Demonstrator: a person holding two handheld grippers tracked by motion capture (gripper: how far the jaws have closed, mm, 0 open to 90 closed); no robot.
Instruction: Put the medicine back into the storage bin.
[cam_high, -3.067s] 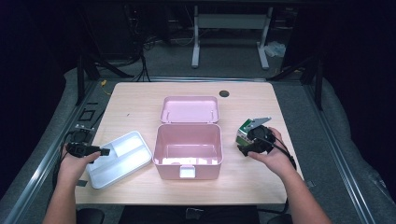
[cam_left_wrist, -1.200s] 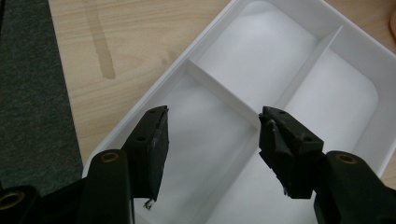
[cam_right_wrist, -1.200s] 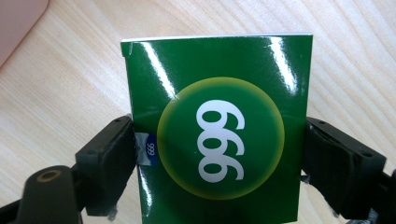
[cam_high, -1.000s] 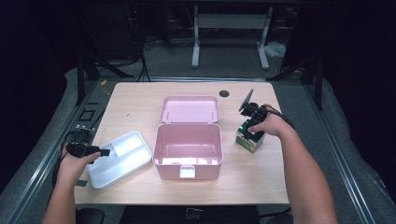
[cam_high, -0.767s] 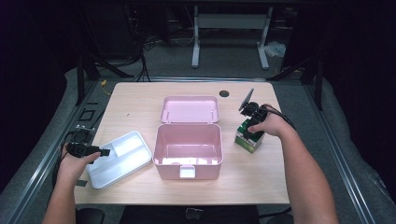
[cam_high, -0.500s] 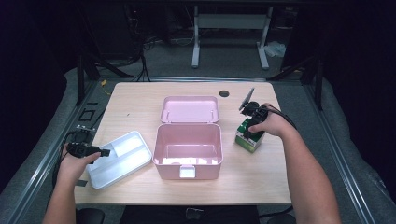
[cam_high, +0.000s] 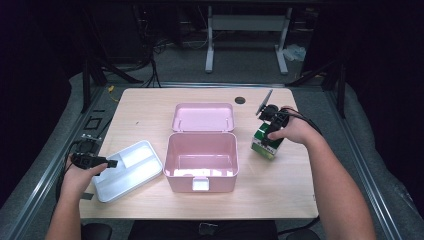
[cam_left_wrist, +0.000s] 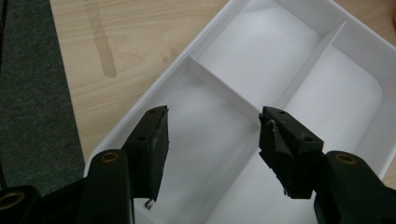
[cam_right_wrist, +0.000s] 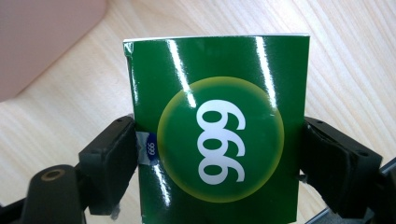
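Right hand-held gripper (cam_right_wrist: 217, 154): closed on a green box (cam_right_wrist: 219, 130), pressed between both jaws.
Left hand-held gripper (cam_left_wrist: 212, 135): held wide open, empty, white tray (cam_left_wrist: 289, 60) beneath.

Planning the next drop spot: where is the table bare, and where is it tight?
Bare wood: the far left of the table, beyond the white tray; the near right corner, before the green box in the right gripper. The pink box itself is empty. Tight: tray against pink box, left gripper open above the tray.
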